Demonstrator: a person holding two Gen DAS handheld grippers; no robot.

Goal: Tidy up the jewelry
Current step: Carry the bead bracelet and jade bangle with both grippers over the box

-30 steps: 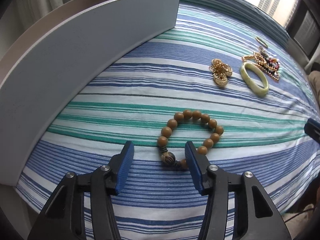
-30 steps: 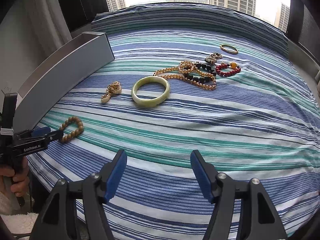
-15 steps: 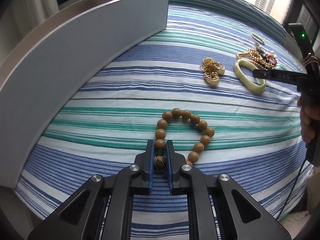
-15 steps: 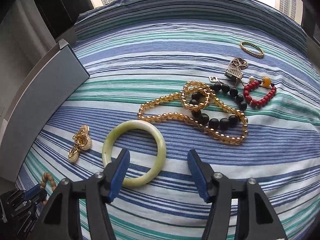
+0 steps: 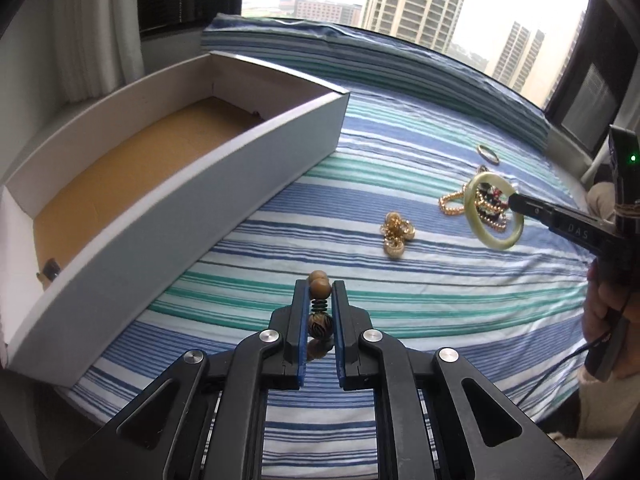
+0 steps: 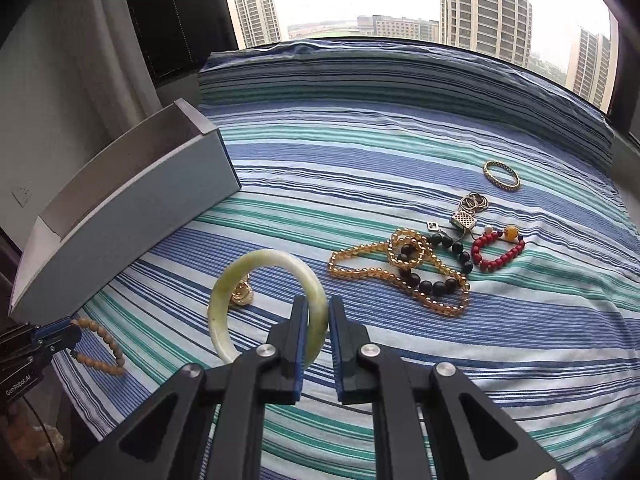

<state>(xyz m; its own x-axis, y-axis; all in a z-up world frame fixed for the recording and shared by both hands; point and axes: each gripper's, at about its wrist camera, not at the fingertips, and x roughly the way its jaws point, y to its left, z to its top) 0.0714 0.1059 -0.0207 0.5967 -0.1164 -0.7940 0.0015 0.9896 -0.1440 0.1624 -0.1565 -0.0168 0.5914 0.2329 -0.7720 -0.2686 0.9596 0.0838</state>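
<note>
My left gripper (image 5: pixel 319 312) pinches the wooden bead bracelet (image 5: pixel 320 308) just right of the box (image 5: pixel 224 176), while my right gripper (image 6: pixel 318 320) is closing on the green bangle (image 6: pixel 256 264) farther right, so I lift both clear of the box wall before releasing.

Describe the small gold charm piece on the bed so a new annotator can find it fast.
Start at the long grey box on the striped bedspread. In front of its long side lies the gold charm cluster, alone on the cloth between the box and the tangled bead strands. Unlike those, it is a compact knot of shiny gold pieces, not a loop.
</note>
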